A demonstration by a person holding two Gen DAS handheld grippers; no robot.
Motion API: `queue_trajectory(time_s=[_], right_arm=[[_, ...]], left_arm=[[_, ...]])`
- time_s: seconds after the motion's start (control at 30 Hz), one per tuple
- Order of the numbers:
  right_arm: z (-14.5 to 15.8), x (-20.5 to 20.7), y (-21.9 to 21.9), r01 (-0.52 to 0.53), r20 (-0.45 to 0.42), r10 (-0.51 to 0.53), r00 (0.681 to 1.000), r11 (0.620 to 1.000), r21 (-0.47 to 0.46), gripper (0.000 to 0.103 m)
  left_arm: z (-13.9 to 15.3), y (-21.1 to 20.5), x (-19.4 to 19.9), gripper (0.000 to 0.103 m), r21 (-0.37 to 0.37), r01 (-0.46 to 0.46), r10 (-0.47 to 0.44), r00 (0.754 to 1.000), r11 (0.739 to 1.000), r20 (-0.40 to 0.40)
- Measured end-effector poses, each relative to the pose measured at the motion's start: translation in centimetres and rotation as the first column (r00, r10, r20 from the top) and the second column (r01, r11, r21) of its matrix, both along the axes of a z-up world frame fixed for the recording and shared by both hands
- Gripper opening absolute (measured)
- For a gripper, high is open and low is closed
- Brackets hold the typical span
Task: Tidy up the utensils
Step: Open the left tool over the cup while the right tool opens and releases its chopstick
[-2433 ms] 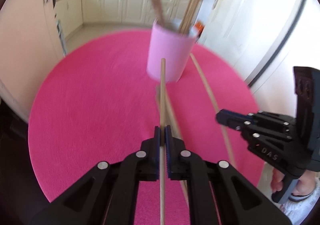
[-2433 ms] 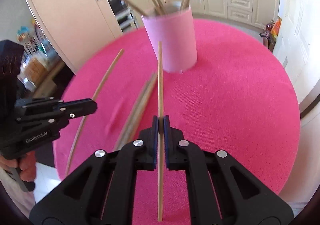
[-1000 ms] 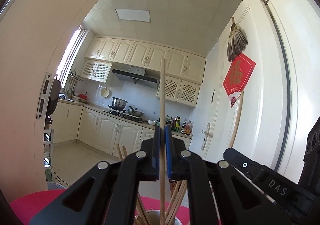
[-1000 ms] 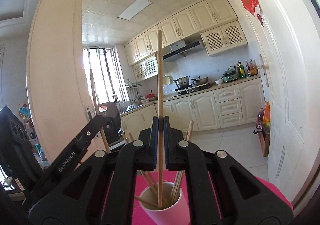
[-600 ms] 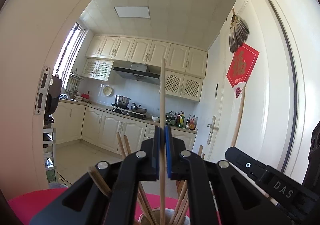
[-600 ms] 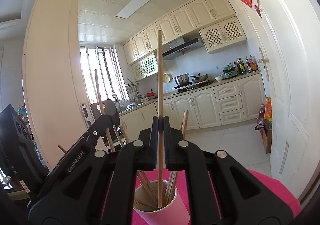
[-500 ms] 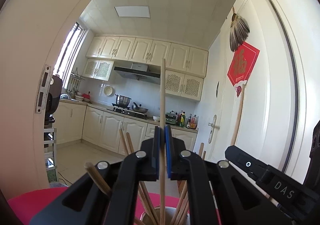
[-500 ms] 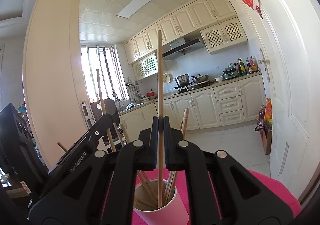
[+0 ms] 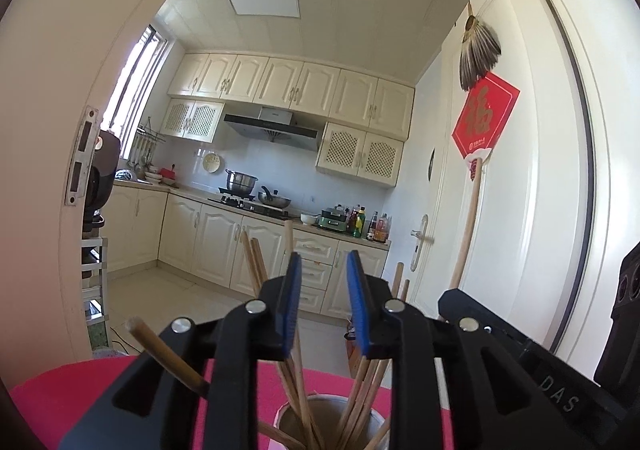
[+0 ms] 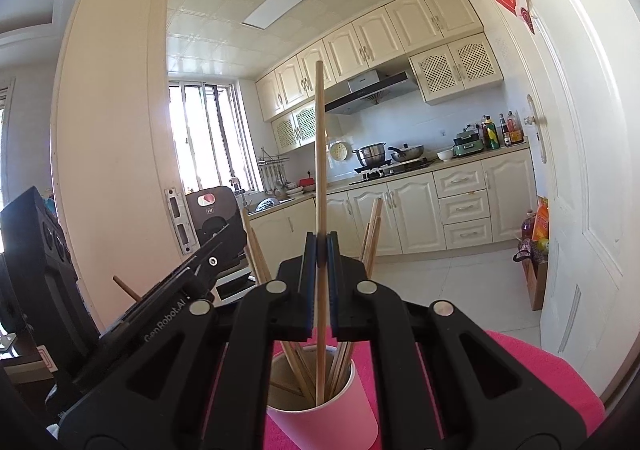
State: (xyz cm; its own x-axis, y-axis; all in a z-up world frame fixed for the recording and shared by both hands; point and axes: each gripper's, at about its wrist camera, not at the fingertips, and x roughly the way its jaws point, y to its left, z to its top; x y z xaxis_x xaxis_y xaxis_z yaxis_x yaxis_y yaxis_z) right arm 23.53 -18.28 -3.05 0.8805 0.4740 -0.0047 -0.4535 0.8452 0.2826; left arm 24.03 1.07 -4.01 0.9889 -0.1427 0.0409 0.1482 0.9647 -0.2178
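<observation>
A pink cup (image 10: 324,422) with several wooden chopsticks in it stands on the pink table; it also shows in the left wrist view (image 9: 320,416). My left gripper (image 9: 323,304) is open and empty just above the cup, with chopsticks (image 9: 290,330) leaning between and around its blue pads. My right gripper (image 10: 321,282) is shut on one upright wooden chopstick (image 10: 319,154), whose lower end hangs inside the cup. That same chopstick (image 9: 466,230) shows at the right of the left wrist view.
The round table with its pink cloth (image 10: 532,386) lies under both grippers. A white door (image 9: 520,210) with a red paper sign (image 9: 484,118) is close on the right. A cream wall edge (image 10: 116,154) is on the left. Kitchen cabinets (image 10: 416,210) stand far behind.
My left gripper has opened and let its chopstick drop into the cup. My right gripper has stayed shut on its chopstick, holding it over the cup.
</observation>
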Motion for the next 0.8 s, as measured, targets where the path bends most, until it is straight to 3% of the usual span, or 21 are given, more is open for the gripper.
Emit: queue_trajectory(time_s=[0.4,0.8], right_arm=[[-0.5,0.0,0.4,0.001,-0.004,-0.001,1.000,1.000,-0.019,0.006],[-0.6,-0.1,0.3,0.013,-0.002,-0.013,1.000,1.000,-0.020,0.007]], left_arm=[[0.3,-0.2,-0.8,0.041,0.035,0.016,-0.016,1.000,0.999,0.013],[0.6,-0.1,-1.3,0.044,0.028,0.027,-0.027,0.999,0.999,0.032]])
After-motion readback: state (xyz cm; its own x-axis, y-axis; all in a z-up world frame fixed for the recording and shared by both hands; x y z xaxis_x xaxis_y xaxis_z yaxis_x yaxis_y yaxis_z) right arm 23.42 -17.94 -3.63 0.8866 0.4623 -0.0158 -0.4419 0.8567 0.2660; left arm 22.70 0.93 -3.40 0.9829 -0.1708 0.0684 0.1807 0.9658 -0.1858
